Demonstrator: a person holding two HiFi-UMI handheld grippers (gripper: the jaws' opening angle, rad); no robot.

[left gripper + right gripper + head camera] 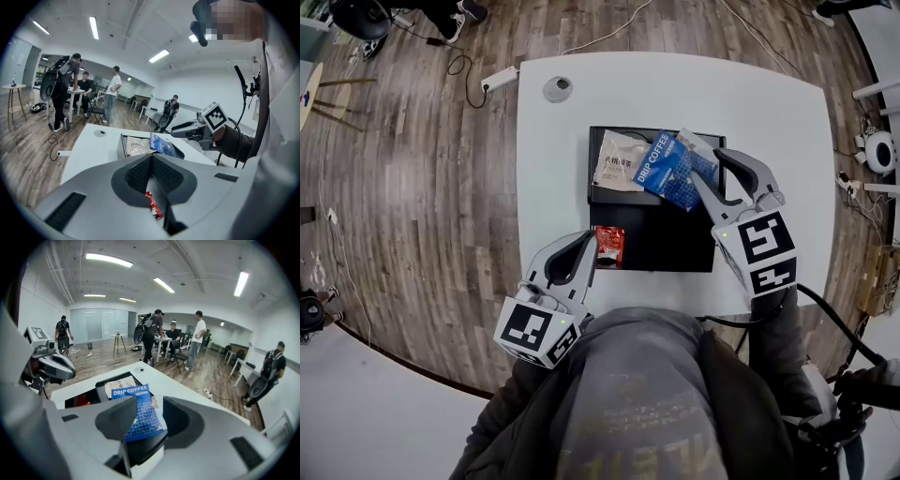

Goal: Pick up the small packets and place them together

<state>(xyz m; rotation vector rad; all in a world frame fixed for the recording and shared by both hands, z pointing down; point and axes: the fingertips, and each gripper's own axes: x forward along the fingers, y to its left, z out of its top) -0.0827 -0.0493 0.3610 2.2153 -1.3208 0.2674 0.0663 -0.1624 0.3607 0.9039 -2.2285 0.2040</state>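
Open office: wood-plank floor (pixel 412 206), white walls (pixel 42 310).
A white table (pixel 769 122) spreads beneath the left tongs (pixel 584 246) and right tongs (pixel 705 165); far beyond the right tongs, people (pixel 199 341) stand before a glass wall (pixel 98 324) under ceiling strip lights (pixel 108 259). A power strip (pixel 499 80) lies on the floor, ahead and left of the left tongs.

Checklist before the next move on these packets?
1. Right tool let go: jaws apart, blue packet loose between them. Ok.
2. Blue packet with the pale packet in the black tray: overlapping its edge. Ok.
3. Blue packet settled flat: cannot tell, it looks propped.
4. Red packet with the others: lies apart at the tray's near left corner. Not ok.
5. Left tool gripping the red packet: jaws together at its edge. Cannot tell.
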